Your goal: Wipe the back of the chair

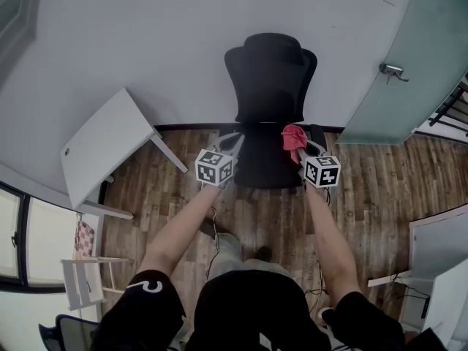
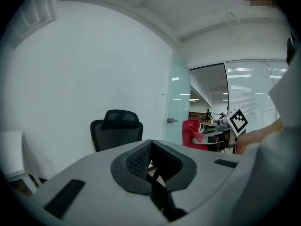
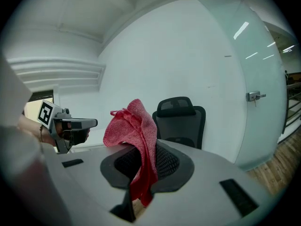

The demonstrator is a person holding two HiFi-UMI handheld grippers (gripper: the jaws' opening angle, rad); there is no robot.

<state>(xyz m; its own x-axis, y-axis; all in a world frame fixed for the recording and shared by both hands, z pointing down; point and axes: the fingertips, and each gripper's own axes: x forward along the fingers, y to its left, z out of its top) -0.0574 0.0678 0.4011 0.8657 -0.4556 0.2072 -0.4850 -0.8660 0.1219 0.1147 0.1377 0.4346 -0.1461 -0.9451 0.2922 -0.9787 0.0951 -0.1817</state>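
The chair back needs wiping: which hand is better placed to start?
Right. The right gripper is shut on the red cloth, facing the black chair; the left gripper is shut on nothing.

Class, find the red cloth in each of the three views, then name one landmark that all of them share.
Head view: red cloth just right of centre, at the near right of the black office chair.
Left gripper view: right of centre, to the right of the chair.
Right gripper view: centre, clamped in the right gripper.
Shared landmark: the black office chair, seen in all three.
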